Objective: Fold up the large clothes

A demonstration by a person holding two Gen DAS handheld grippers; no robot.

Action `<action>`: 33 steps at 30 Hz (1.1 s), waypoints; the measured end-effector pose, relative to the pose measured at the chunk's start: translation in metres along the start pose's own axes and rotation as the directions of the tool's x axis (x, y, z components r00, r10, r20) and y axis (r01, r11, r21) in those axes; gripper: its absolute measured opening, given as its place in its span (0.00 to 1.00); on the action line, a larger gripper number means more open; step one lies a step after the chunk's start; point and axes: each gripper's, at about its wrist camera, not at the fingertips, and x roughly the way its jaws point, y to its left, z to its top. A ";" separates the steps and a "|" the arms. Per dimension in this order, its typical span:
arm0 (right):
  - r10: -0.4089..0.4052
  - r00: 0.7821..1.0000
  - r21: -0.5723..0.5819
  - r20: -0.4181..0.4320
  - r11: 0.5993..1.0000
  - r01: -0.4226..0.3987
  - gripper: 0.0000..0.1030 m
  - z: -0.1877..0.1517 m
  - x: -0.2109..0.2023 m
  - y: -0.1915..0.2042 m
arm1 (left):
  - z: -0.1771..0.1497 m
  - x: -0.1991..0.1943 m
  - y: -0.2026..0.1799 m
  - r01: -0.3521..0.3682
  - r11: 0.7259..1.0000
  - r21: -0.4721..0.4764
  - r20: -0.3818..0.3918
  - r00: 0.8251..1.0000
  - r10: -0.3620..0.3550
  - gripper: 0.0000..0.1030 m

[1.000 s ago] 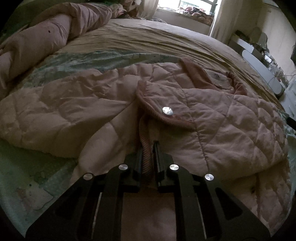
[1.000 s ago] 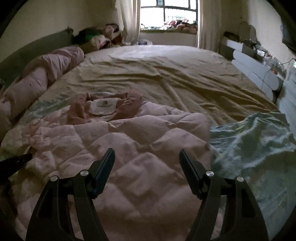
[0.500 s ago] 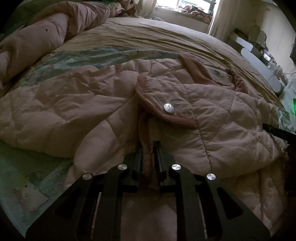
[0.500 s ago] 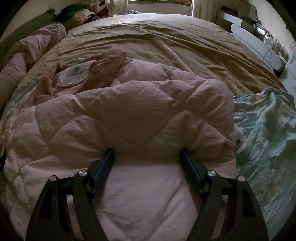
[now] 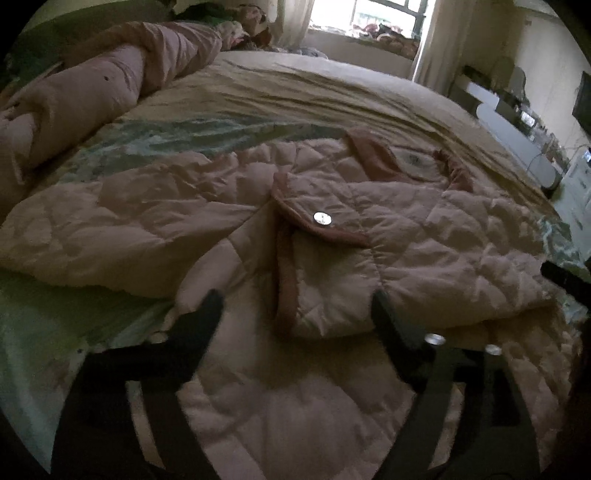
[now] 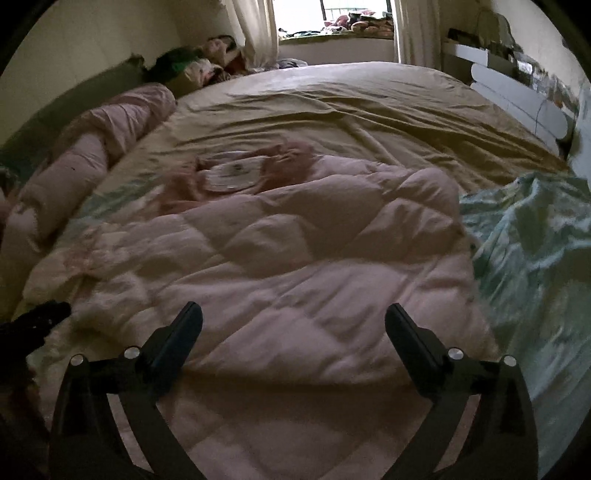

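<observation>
A pink quilted jacket (image 5: 406,236) lies spread on the bed, its front panel with a silver snap button (image 5: 322,218) and darker pink trim folded across the middle. Its collar and white label (image 6: 232,173) point toward the window. My left gripper (image 5: 295,306) is open and empty, just above the lower edge of the folded panel. My right gripper (image 6: 293,321) is open and empty, hovering over the jacket's (image 6: 295,258) near part. The right gripper's tip shows at the right edge of the left wrist view (image 5: 565,277).
The bed has a tan sheet (image 6: 351,110) and a mint patterned blanket (image 6: 535,251) at the right. A rolled pink duvet (image 5: 92,96) lies along the left side. White furniture (image 6: 517,99) stands at the right, a window (image 6: 336,18) at the far end.
My left gripper has opened and let go of the jacket's trimmed edge, which now lies flat. My right gripper has pulled back and up from the jacket, still open.
</observation>
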 end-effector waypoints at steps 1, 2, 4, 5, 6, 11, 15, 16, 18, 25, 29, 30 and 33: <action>0.020 1.000 0.010 0.003 1.000 -0.020 0.96 -0.003 -0.004 0.004 | -0.001 -0.006 0.001 0.001 1.000 -0.006 0.007 1.000 -0.001 0.90; 0.032 0.999 0.016 0.009 0.999 -0.032 0.96 -0.005 -0.009 0.010 | -0.002 -0.011 0.003 0.001 1.000 -0.012 0.014 1.000 -0.001 0.91; 0.046 0.999 0.020 0.024 0.999 -0.047 0.96 -0.008 -0.016 0.018 | -0.003 -0.021 0.005 -0.007 1.000 -0.020 0.027 1.000 0.007 0.91; 0.054 0.998 0.022 0.029 0.998 -0.055 0.96 -0.008 -0.021 0.022 | -0.003 -0.025 0.007 -0.011 1.000 -0.024 0.033 0.999 0.011 0.91; 0.061 0.998 0.020 0.030 0.998 -0.061 0.96 -0.009 -0.023 0.026 | -0.003 -0.031 0.009 -0.013 0.999 -0.030 0.040 0.999 0.014 0.91; 0.070 0.996 0.002 0.046 0.998 -0.070 0.96 -0.012 -0.037 0.044 | -0.006 -0.049 0.022 -0.027 0.998 -0.064 0.055 0.998 0.031 0.91; 0.083 0.995 -0.016 0.062 0.996 -0.082 0.96 -0.013 -0.046 0.058 | -0.010 -0.069 0.038 -0.023 0.995 -0.098 0.088 0.996 0.032 0.91; 0.085 0.994 -0.024 0.064 0.996 -0.083 0.96 -0.014 -0.048 0.063 | -0.010 -0.073 0.042 -0.023 0.994 -0.104 0.094 0.995 0.033 0.91; 0.095 0.993 -0.036 0.071 0.995 -0.093 0.96 -0.014 -0.053 0.072 | -0.012 -0.081 0.050 -0.021 0.993 -0.116 0.112 0.993 0.034 0.91; 0.135 0.986 -0.103 0.094 0.987 -0.126 0.96 -0.005 -0.065 0.116 | -0.018 -0.100 0.079 -0.057 0.986 -0.155 0.152 0.985 0.081 0.91; 0.150 0.983 -0.169 0.103 0.977 -0.131 0.96 0.002 -0.067 0.150 | -0.023 -0.106 0.096 -0.062 0.980 -0.189 0.167 0.982 0.094 0.91; 0.154 0.983 -0.179 0.104 0.975 -0.134 0.96 0.003 -0.067 0.156 | -0.024 -0.107 0.100 -0.071 0.978 -0.196 0.168 0.980 0.104 0.91; 0.175 0.980 -0.209 0.098 0.966 -0.152 0.96 0.005 -0.062 0.183 | -0.025 -0.108 0.114 -0.084 0.971 -0.222 0.173 0.977 0.124 0.91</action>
